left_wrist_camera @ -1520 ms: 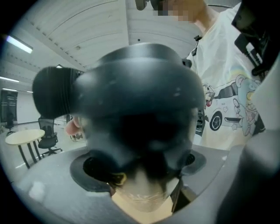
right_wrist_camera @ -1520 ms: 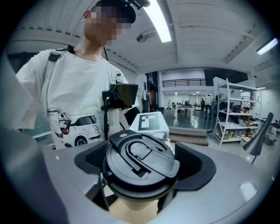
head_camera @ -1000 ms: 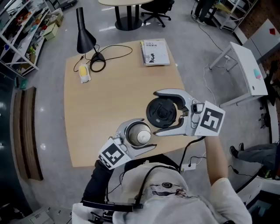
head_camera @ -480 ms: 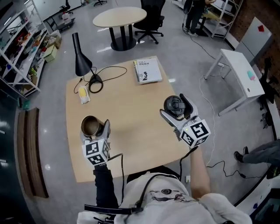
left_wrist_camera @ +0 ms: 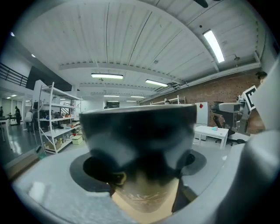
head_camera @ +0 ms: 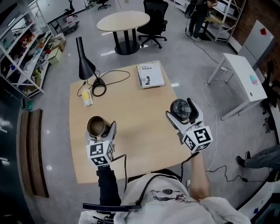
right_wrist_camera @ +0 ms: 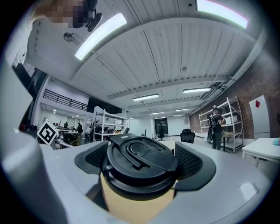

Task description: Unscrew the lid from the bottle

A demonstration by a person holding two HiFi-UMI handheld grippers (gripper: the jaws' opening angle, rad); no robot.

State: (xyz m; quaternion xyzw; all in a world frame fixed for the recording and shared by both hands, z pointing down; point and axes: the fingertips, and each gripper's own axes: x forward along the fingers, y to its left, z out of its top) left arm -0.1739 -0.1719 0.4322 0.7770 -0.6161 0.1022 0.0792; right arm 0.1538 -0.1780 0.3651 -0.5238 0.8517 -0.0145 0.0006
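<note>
In the head view the metal bottle stands uncapped, its mouth showing, over the left part of the wooden table. My left gripper is shut on its body. The left gripper view is filled by the bottle's dark rim, clamped between the grey jaws of the left gripper. Over the table's right side my right gripper is shut on the round black lid. In the right gripper view the lid, with its raised handle on top, sits pinched between the textured pads. Lid and bottle are far apart.
A black desk lamp with its cable, a yellow object and a book lie at the table's far side. Beyond stand a round table, an office chair, shelves at left and a white table at right.
A second ago both grippers were close together near the camera, lid beside bottle. They have moved apart and down: the bottle to the left, the lid to the right.
</note>
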